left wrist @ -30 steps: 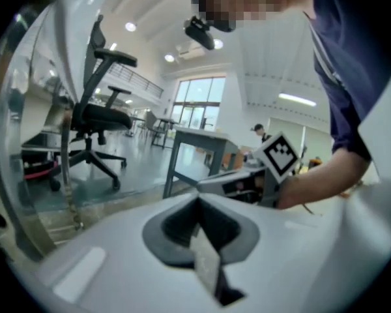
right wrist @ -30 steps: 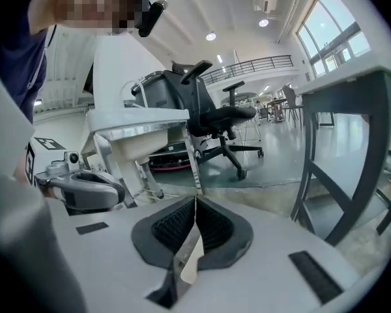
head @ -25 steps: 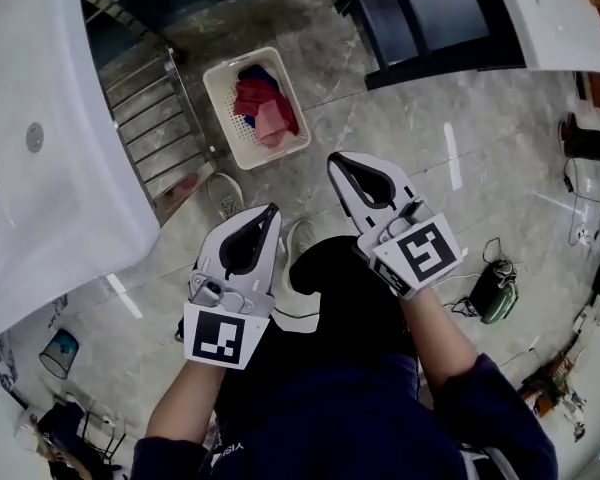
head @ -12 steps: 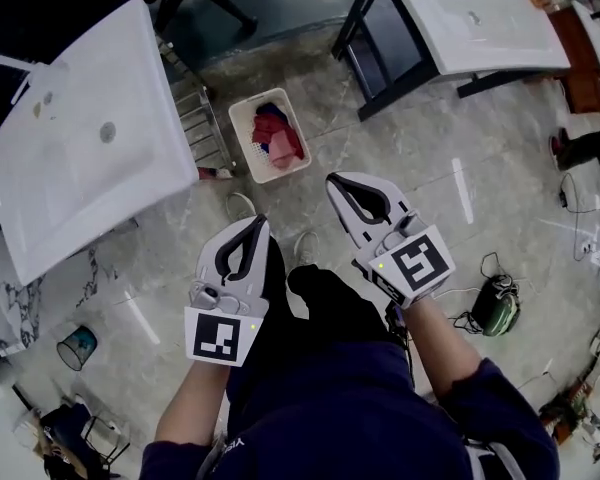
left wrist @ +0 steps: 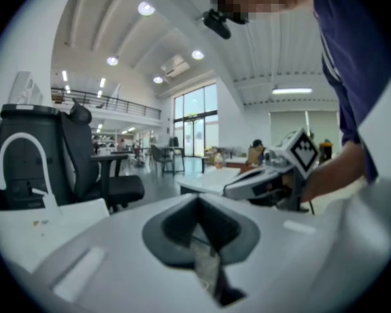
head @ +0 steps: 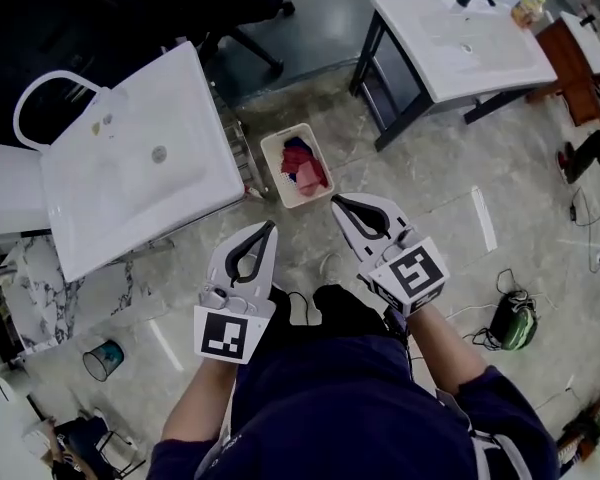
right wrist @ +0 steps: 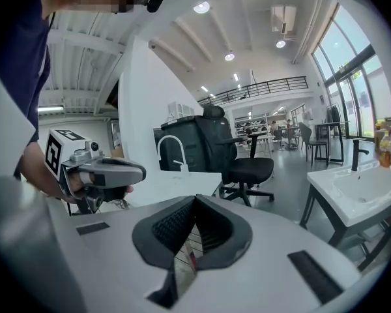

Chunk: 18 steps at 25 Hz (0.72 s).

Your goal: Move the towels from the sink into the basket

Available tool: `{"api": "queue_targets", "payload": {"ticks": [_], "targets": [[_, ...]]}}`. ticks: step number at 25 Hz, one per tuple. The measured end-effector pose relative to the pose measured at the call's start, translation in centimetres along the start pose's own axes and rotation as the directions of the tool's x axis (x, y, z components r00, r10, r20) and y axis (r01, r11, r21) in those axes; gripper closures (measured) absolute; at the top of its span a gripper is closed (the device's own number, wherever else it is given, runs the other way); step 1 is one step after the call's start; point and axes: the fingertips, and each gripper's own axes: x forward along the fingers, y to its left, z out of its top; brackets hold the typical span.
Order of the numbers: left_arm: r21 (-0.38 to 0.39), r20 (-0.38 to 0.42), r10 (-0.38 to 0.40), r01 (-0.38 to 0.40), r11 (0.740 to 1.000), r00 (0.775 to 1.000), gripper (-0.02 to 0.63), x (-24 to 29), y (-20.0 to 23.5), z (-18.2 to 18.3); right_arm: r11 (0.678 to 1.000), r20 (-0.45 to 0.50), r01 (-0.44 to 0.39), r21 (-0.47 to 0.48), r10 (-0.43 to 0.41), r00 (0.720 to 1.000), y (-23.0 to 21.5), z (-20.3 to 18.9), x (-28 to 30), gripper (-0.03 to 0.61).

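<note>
Towels (head: 305,162) lie in the basket (head: 273,160) at upper centre; the sink (head: 130,193) at left looks bare. My left gripper (head: 269,228) and right gripper (head: 338,204) are closed, empty; I'd hold them clear.

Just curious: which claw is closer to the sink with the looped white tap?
Left. The left claw is just off that sink's right edge; the right claw is farther right, beyond the left one.
</note>
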Motion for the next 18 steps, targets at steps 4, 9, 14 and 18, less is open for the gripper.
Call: {"api": "queue_targets", "payload": {"ticks": [4,9,14,18], "targets": [[0.006,0.018,-0.001,0.001,1.0,1.0,0.611,-2.7,3.2,1.4,1.0,0.018,0.011,-0.012,-0.01,1.0,2.7,2.6,1.8,0.569],[-0.009,0.024,-0.007,0.008,1.0,1.0,0.611,-6.5,8.8,2.3,0.998,0.046,0.05,-0.036,-0.049,0.998,6.2,6.9,5.5,0.569],[0.032,0.015,-0.056,0.055,0.998,0.998,0.611,-9.7,12.9,1.9,0.989,0.103,0.129,-0.066,-0.122,0.987,7.4,10.1,7.5,0.569],[0.054,0.04,-0.095,0.093,0.994,0.995,0.611,-11.1,15.0,2.2,0.983,0.105,0.173,-0.057,-0.166,0.98,7.8,10.6,8.3,0.569]]}}
